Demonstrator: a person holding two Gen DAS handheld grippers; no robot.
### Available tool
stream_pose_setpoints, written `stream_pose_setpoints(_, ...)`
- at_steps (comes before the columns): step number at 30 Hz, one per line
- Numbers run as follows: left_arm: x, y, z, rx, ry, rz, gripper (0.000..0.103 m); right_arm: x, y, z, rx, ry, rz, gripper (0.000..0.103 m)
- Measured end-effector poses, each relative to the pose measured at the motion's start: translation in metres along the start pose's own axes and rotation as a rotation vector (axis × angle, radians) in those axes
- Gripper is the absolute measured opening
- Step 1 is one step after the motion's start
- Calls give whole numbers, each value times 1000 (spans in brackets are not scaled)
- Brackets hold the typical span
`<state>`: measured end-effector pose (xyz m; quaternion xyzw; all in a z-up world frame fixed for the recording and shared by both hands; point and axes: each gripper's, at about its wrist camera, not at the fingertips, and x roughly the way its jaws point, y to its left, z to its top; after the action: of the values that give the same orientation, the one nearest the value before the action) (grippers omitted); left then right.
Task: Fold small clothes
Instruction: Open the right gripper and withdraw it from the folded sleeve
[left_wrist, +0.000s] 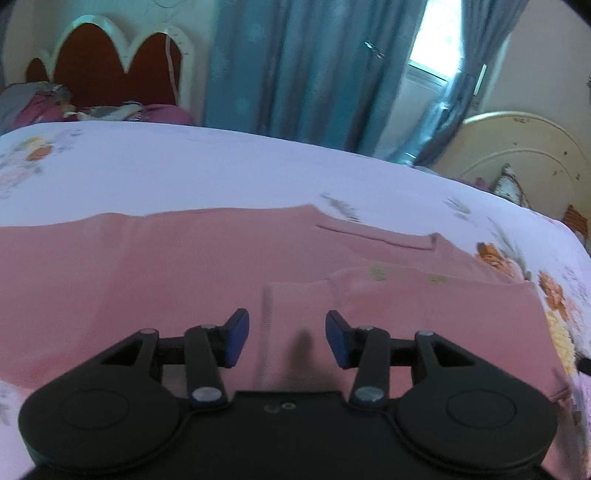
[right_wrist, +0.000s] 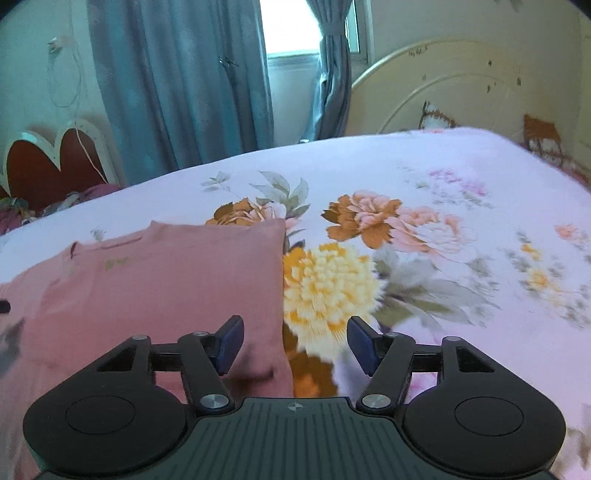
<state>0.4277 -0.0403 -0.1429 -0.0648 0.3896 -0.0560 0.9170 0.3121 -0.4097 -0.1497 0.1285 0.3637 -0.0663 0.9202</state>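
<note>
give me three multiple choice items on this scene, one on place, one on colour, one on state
1. Where does the garment lie?
A. on the bed sheet
B. on a chair
C. on the floor

2. What colour is the garment?
A. green
B. pink
C. black

3. How do the right tongs stand?
A. shut on the garment
B. shut on nothing
C. open, holding nothing

Answers:
1. A, the garment is spread flat on the floral sheet in both views.
2. B, its cloth is plain dusty pink.
3. C, the two blue pads stand wide apart above the garment's right edge, with nothing between them. The left tongs are open too, over the garment.
</note>
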Motion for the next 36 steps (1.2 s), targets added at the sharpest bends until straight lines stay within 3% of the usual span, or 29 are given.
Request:
stream_pose_setpoints(6,24,-31,-8,89,8,5,46,58,0,29,29,37,20,61)
stream_pose_setpoints(8,33,-29,-11,92,30,14,46,77,0,38,38,52,24,47)
stream_pose_setpoints(13,34,-26,-20,119,33,23,48,113,-6,54,89,65,36,44)
stream_pose_setpoints(15,32,-26,-22,133,29,29,49,120,-5,59,84,70,52,15)
stream_pose_setpoints(16,32,-27,-22,140,28,33,49,122,-4,59,87,70,51,12)
stream_pose_setpoints(19,33,-28,-23,154,25,37,50,120,2,55,-9,29,-35,9)
stream_pose_setpoints(22,33,-29,-24,164,21,43,51,121,-5,57,14,34,-32,9)
stream_pose_setpoints(25,32,-31,-23,162,27,47,56,108,8,59,-47,2,-63,9)
stream_pose_setpoints(28,28,-33,-20,155,41,44,61,87,18,54,-40,-36,-24,9)
stream_pose_setpoints(30,26,-33,-20,155,45,41,69,77,30,43,-71,-23,14,9)
stream_pose_setpoints(36,30,-28,-22,153,80,70,74,80,55,5,-178,30,21,10)
